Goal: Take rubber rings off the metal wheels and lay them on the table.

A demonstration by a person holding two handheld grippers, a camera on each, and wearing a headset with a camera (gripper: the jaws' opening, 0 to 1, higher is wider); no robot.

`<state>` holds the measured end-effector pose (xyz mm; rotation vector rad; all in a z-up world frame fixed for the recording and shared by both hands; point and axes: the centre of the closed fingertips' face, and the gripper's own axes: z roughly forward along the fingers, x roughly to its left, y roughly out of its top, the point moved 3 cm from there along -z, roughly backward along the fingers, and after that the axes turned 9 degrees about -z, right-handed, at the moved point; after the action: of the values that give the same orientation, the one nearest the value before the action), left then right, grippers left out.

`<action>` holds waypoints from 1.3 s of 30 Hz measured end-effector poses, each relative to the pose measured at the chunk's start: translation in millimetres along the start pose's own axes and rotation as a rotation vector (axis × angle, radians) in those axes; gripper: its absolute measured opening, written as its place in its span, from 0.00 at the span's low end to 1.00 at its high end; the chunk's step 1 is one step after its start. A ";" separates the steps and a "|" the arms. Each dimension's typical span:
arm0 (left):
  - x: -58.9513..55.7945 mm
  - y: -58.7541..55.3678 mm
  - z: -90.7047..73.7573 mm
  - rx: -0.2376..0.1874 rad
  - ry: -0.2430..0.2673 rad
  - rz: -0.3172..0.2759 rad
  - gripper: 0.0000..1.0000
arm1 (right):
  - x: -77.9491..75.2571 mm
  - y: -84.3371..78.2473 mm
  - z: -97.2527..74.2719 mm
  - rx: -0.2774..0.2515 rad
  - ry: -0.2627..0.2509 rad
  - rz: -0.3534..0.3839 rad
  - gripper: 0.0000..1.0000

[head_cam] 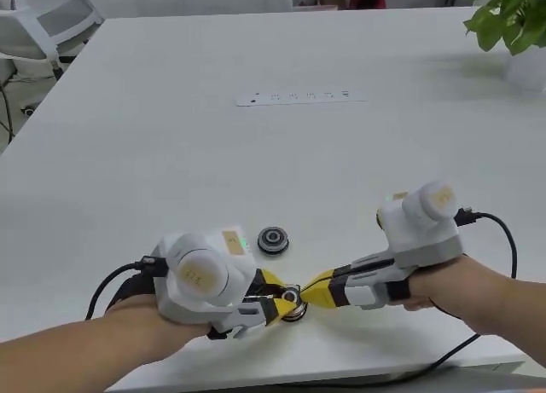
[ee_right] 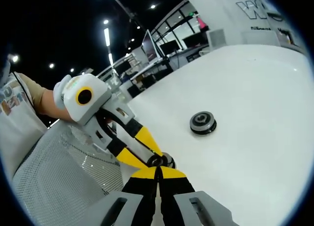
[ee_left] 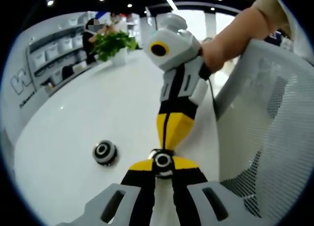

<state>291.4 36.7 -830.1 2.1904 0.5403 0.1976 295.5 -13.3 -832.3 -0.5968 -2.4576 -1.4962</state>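
**Item 1, held metal wheel** (ee_left: 163,161): small, dark-rimmed with a pale centre, raised just above the near edge of the surface (head_cam: 256,154). Its black rubber ring (ee_left: 156,160) looks to be seated on it, so removal is judged not yet done.

**Item 2, left gripper** (ee_left: 162,166): yellow-tipped jaws clamped on either side of the held metal wheel. Judged purpose: to steady the wheel so the ring can be pulled against it.

**Item 3, right gripper** (ee_right: 158,171): comes in from the opposite side, jaws drawn together and tips against the wheel's rim. Whether a lip of the ring is pinched between them is too small to tell. Judged purpose: to peel the ring away.

**Item 4, second metal wheel** (head_cam: 273,239): lies flat on the surface just beyond the grippers, apart from both, dark ring in place. Judged as waiting its turn.

**Item 5, power strip** (head_cam: 299,97): white, mid-surface, well apart from the work.

**Item 6, potted plant** (head_cam: 508,18): at the far right corner.

**Item 7, mesh chair** (ee_left: 265,128): white, close beside the person.
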 end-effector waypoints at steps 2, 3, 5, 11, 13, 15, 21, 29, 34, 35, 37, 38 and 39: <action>-0.2 0.1 0.0 0.000 0.000 0.002 0.12 | 1.8 0.5 0.8 0.000 0.010 0.005 0.00; -0.2 0.1 -0.1 0.000 0.000 0.001 0.12 | 4.0 1.6 1.7 -0.005 0.021 0.010 0.00; -0.5 0.3 0.3 -0.002 -0.001 0.000 0.12 | 15.8 9.4 4.8 -0.041 0.097 0.004 0.00; 0.0 -0.3 0.8 -0.004 -0.001 -0.001 0.12 | 11.1 7.8 4.5 -0.024 0.059 -0.021 0.00; 0.0 0.1 0.9 -0.004 0.000 -0.003 0.12 | 9.7 7.4 2.5 -0.027 0.055 -0.022 0.00; 0.3 0.1 1.2 -0.004 -0.001 -0.003 0.12 | 9.4 7.1 2.1 -0.030 0.053 -0.022 0.00; 0.8 0.7 2.2 -0.012 -0.005 0.005 0.12 | 5.5 5.4 1.0 -0.024 0.032 -0.018 0.00; 0.7 1.9 2.3 -0.014 -0.018 0.002 0.13 | 3.3 4.9 -1.1 -0.024 0.017 -0.017 0.00; 0.8 2.1 1.8 -0.009 -0.026 0.002 0.14 | 2.2 5.3 -1.9 -0.026 0.012 -0.012 0.00; 0.8 2.0 0.9 -0.007 -0.028 0.001 0.14 | 1.7 5.3 -2.3 -0.027 0.011 -0.009 0.00; 1.8 2.7 -0.6 -0.011 -0.030 -0.005 0.15 | 1.5 5.6 -2.4 -0.029 0.009 -0.003 0.00; 1.6 2.5 -0.9 -0.009 -0.033 -0.005 0.16 | 1.1 5.6 -2.5 -0.030 0.009 -0.002 0.00; 0.4 2.1 -1.7 -0.005 -0.039 -0.004 0.18 | 0.9 5.8 -2.7 -0.031 0.008 0.000 0.00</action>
<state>291.9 37.0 -827.4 2.1839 0.5226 0.1534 297.2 -13.2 -826.1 -0.5945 -2.4326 -1.5368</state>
